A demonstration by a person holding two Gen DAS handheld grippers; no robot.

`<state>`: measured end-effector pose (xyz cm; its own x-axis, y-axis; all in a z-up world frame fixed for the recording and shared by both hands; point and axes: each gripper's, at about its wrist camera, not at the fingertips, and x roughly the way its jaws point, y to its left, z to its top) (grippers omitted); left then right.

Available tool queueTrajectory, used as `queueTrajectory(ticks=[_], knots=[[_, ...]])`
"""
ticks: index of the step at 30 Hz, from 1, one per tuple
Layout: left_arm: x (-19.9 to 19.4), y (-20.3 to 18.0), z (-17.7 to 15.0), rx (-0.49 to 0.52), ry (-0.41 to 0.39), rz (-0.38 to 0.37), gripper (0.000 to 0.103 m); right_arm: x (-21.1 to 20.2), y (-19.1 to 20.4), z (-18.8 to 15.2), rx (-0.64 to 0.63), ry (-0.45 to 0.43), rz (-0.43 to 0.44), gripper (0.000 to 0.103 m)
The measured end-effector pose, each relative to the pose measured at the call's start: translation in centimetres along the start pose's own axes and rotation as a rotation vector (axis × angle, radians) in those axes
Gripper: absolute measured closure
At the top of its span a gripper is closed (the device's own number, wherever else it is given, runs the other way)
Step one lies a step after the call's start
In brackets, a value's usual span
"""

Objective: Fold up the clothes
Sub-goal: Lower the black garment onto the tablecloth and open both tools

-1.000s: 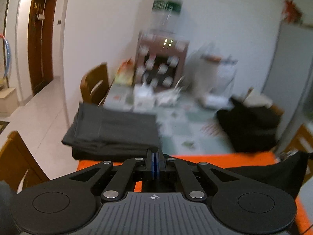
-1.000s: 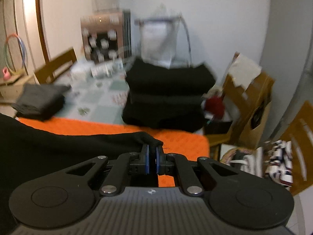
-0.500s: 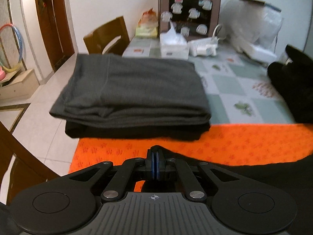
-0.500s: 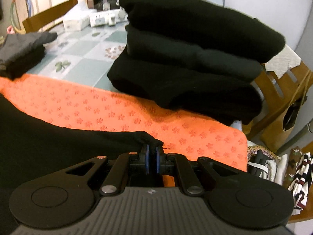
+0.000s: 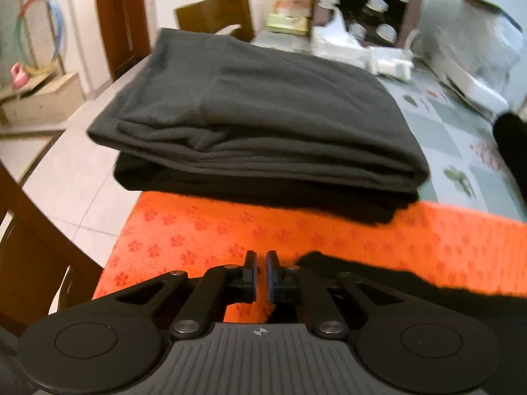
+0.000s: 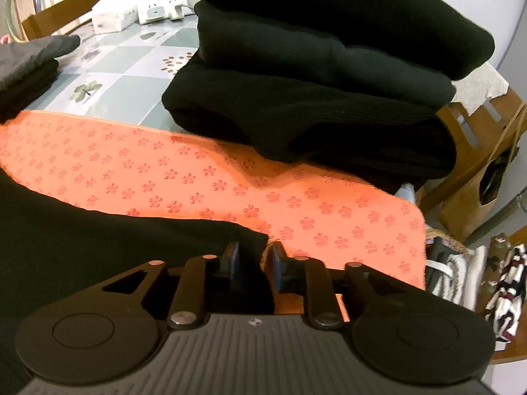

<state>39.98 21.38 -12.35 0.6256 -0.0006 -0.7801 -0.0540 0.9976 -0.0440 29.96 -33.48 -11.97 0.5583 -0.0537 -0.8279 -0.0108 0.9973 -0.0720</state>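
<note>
**Letting go of the black garment on the orange mat**

The black garment point(image 6: 98, 247) lies spread over the near part of the orange mat point(image 6: 204, 177), its far edge running across both wrist views. The right gripper point(image 6: 252, 258) sits at the garment's right corner; its jaws are opening, with the corner of the cloth between them and no longer clearly pinched. The left gripper point(image 5: 260, 275) is at the garment's left end, and its jaws are opening too, to a narrow slit through which only the mat shows; the cloth's edge point(image 5: 362, 279) lies just to the right of the fingers, not between them.

The step in hand looks like the release after laying a fold down. To do it well, both grippers should part fully before they draw away, so that neither drags the corner along and spoils the straight edge. The right one needs the most care, since cloth sits between its pads and may cling. Lifting straight back along the fingers, not sideways, should keep the edge where it lies.

There is little room beyond: the folded grey stack point(image 5: 257, 121) rests just past the mat on the left, and the pile of black folded clothes point(image 6: 329, 75) overlaps the mat's far edge on the right. The next grasp should stay clear of both.
</note>
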Motion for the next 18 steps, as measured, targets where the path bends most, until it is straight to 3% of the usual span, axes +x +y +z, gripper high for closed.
queueTrajectory(ticks=[5, 10, 18], knots=[[-4.0, 1.7, 2.3, -0.081, -0.095, -0.032, 0.092, -3.0, -0.4, 0.9, 0.021, -0.047, -0.050, 0.070], [-9.8, 2.4, 3.2, -0.072, -0.124, -0.093, 0.083, -7.8, -0.9, 1.0, 0.054, -0.070, -0.064, 0.069], [-19.0, 2.7, 0.0, -0.013, -0.132, -0.210, 0.071, -16.5, 0.2, -2.6, 0.079, -0.080, -0.049, 0.069]])
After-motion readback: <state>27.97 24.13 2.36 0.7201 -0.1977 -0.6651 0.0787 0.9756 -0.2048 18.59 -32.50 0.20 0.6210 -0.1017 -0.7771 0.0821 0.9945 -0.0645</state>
